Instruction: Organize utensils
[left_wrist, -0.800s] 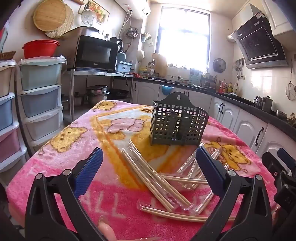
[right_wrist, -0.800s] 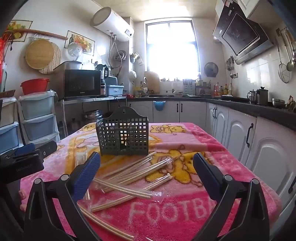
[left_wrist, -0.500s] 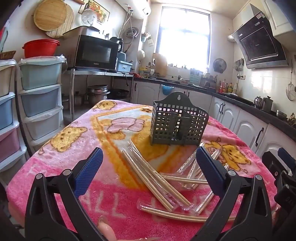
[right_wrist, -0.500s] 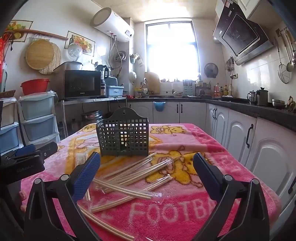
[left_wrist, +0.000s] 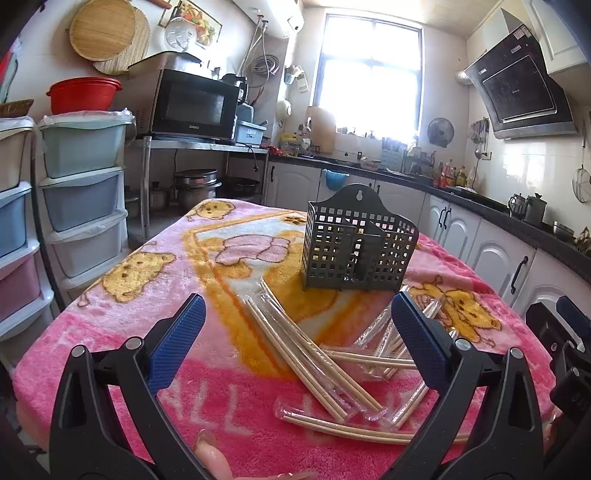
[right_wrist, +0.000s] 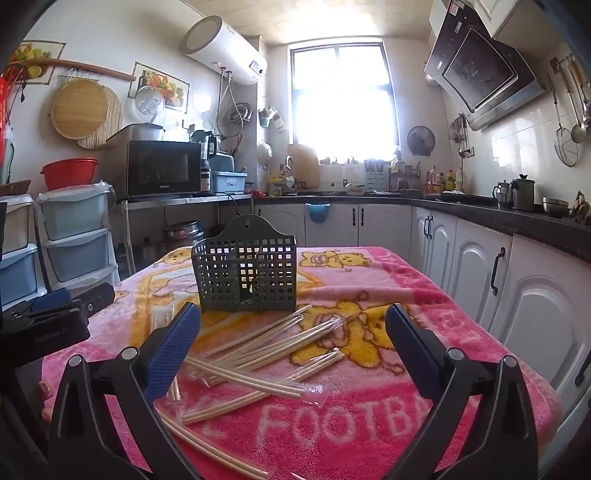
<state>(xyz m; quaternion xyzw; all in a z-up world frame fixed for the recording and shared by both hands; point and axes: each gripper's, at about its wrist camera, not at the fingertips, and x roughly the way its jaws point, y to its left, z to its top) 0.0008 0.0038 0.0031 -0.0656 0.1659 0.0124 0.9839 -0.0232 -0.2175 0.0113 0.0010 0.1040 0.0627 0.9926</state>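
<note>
Several pairs of wooden chopsticks (left_wrist: 314, 350) in clear plastic sleeves lie scattered on a pink blanket-covered table (left_wrist: 129, 314). Behind them stands a dark grey perforated utensil basket (left_wrist: 358, 240), upright and with nothing showing inside it. My left gripper (left_wrist: 299, 347) hovers open above the near chopsticks, nothing between its blue pads. My right gripper (right_wrist: 291, 347) is open too, over the chopsticks (right_wrist: 273, 343), with the basket (right_wrist: 245, 273) beyond. Each gripper shows at the edge of the other's view.
The table (right_wrist: 424, 314) stands in a kitchen. Stacked plastic drawers (left_wrist: 81, 199) and a microwave (left_wrist: 192, 105) on a metal rack are to the left. White cabinets (right_wrist: 480, 266) under a dark counter run along the right. A fingertip (left_wrist: 210, 452) shows at the bottom of the left wrist view.
</note>
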